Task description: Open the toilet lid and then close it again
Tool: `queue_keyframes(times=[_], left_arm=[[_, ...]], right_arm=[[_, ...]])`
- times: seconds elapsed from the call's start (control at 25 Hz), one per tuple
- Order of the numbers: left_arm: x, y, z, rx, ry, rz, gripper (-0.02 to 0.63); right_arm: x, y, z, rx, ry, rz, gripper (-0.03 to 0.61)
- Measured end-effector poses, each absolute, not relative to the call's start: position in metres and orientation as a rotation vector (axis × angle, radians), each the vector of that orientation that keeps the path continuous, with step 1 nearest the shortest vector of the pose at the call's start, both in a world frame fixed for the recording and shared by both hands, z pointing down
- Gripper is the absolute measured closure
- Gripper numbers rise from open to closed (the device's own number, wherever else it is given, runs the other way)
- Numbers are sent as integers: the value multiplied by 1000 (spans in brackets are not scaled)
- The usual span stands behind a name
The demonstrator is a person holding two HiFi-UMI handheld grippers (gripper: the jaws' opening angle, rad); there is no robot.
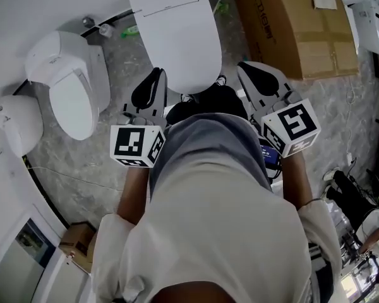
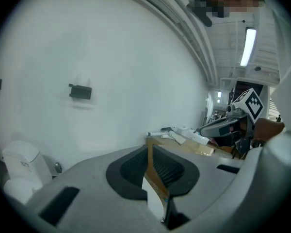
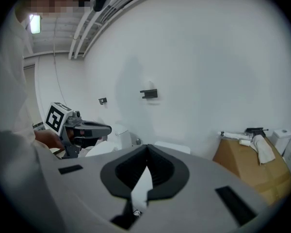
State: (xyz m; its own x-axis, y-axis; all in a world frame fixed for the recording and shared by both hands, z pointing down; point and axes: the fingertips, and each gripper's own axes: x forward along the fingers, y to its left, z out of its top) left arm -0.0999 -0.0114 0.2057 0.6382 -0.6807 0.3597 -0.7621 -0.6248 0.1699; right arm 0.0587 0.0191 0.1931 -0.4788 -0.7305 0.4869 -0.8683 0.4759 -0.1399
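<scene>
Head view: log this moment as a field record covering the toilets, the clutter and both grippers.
toilet ahead: white, its lid down
second toilet: to the left, by the wall
cardboard box: to the right of the toilet ahead
left gripper: held up in front of the person, claw closed to a slit, empty
right gripper: held up alongside, claw tips together, empty
hold on lid: none, neither claw grips it
</scene>
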Motion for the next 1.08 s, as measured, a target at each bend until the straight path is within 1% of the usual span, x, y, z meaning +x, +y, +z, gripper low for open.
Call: queue_keyframes(times=[0.32,0.84,1.08], left_arm=[[-129,-13,177,2529,-1272,269,583],[-149,-5,169,2505,-1343,240,606],[-161,-2,168,2511,-1345,235,606]], right_arm=[[44,11,182,1347,-2362,496,569],[17,7,170,1239,-2416,482,569],[4,5,165,1217,-2442,469,569]])
